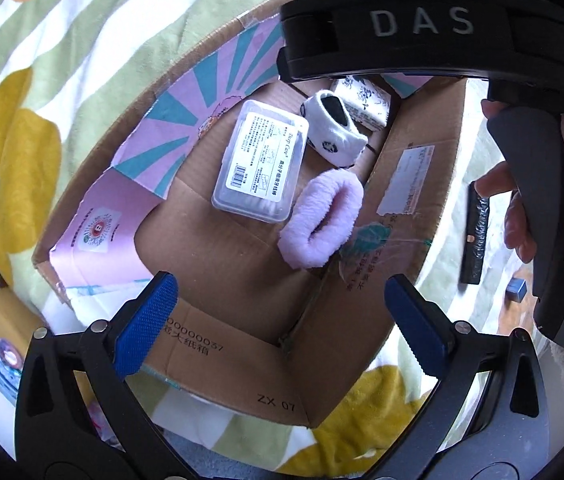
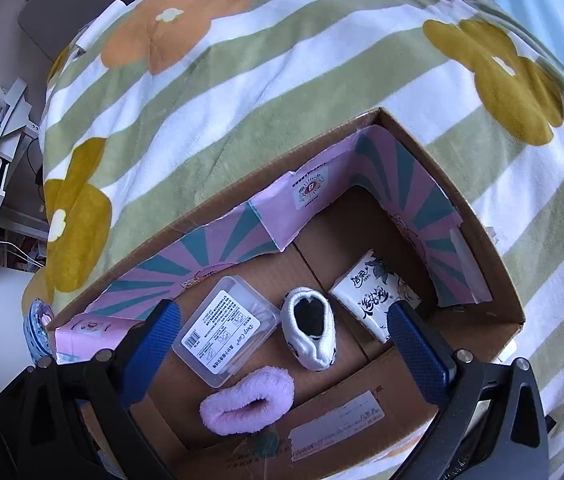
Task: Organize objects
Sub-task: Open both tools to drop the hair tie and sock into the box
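Blue-padded fingers of the right gripper [image 2: 282, 344] hang spread and empty above the open cardboard box [image 2: 478, 216], likely just clear of it. Inside lie a clear plastic case [image 2: 223, 340], panda sock [image 2: 314, 334], tissue pack [image 2: 374, 292] at two o'clock and lilac scrunchie [image 2: 247, 400] at six. Left gripper [image 1: 282, 320] hovers likewise, parted, holding nothing.

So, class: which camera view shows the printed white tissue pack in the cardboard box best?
The right wrist view: the printed white tissue pack lies almost fully visible, only its near corner behind a gripper finger. In the left wrist view the pack is mostly hidden by the other handheld device and a sock.
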Action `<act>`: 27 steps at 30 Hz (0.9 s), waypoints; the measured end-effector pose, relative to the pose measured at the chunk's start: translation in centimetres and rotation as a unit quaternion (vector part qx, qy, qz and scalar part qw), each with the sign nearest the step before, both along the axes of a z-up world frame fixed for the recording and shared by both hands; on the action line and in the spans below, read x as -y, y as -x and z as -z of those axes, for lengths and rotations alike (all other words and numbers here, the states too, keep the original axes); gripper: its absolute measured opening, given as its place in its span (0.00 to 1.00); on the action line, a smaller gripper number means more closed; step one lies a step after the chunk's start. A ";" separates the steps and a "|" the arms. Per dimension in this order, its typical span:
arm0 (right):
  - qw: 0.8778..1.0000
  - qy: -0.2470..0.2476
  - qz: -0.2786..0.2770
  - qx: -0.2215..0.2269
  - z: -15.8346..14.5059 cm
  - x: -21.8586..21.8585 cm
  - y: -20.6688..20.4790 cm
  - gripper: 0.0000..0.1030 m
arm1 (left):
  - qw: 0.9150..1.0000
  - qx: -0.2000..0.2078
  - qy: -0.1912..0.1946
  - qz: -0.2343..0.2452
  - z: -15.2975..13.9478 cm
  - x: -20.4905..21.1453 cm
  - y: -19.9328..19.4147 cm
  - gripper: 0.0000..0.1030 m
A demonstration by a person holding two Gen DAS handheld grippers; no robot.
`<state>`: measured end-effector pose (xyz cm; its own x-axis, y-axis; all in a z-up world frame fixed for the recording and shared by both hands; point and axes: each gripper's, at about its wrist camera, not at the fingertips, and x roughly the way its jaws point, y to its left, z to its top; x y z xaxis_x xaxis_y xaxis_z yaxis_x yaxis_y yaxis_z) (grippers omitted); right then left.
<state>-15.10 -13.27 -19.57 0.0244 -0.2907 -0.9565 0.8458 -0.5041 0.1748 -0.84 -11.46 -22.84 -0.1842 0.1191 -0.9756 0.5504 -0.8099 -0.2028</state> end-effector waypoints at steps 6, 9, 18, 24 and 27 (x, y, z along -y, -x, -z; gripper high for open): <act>1.000 0.005 0.006 -0.005 -2.9 -1.3 -0.9 1.00 | 1.000 -0.015 0.003 0.000 -1.7 0.8 0.0 1.00; 1.000 0.010 0.011 -0.019 -4.9 -2.2 -1.8 1.00 | 0.999 -0.029 0.011 0.007 -3.3 1.6 -0.1 1.00; 0.996 0.028 0.048 -0.066 -11.7 -6.8 -4.9 1.00 | 0.994 -0.071 0.065 0.051 -10.9 1.4 -2.9 1.00; 0.988 0.036 0.123 -0.090 -15.5 -11.4 -6.2 1.00 | 0.988 -0.111 0.069 0.077 -15.5 0.8 -4.0 1.00; 0.978 0.043 0.174 -0.109 -17.1 -14.3 -6.7 1.00 | 0.985 -0.121 0.076 0.096 -16.8 0.2 -3.6 1.00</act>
